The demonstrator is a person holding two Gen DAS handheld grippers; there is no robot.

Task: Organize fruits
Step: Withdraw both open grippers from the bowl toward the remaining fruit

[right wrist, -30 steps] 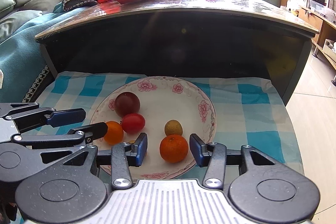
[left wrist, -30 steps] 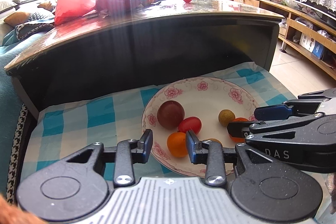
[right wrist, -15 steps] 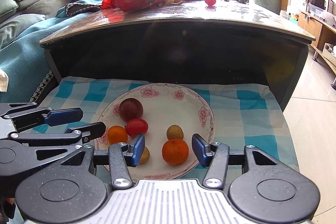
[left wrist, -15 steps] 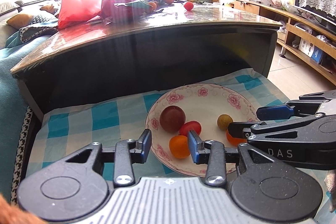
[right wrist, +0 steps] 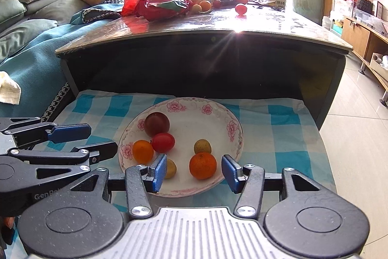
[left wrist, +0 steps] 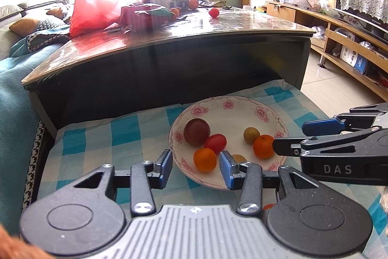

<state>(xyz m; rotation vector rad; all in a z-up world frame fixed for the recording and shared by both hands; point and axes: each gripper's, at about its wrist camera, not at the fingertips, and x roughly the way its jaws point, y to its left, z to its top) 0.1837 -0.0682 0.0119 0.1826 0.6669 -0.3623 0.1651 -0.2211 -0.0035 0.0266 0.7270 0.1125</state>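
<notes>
A flowered white plate [left wrist: 232,101] [right wrist: 191,101] lies on a blue checked cloth [left wrist: 97,142]. On it rest a dark plum [left wrist: 197,132], a red tomato [left wrist: 215,141], a small orange [left wrist: 205,160], a mandarin [right wrist: 202,166] and two yellowish fruits [right wrist: 202,146] [right wrist: 171,168]. My left gripper [left wrist: 196,168] hovers at the plate's near rim, its jaws opening, and the small orange shows in the gap untouched. My right gripper [right wrist: 194,171] stands open beside it, with the mandarin framed between its pads and free of them.
A dark coffee table [left wrist: 218,33] rises right behind the cloth. It carries a red bag [left wrist: 92,9], a box and loose fruit, among them a tomato [left wrist: 214,12]. A sofa with a teal blanket [right wrist: 36,52] lies to the left. A wooden shelf unit [left wrist: 351,40] lies to the right.
Both grippers have drawn back from the plate and risen a little, so the plate looks smaller. The left jaws have spread wider and the right slightly. All fruit stays on the plate.
</notes>
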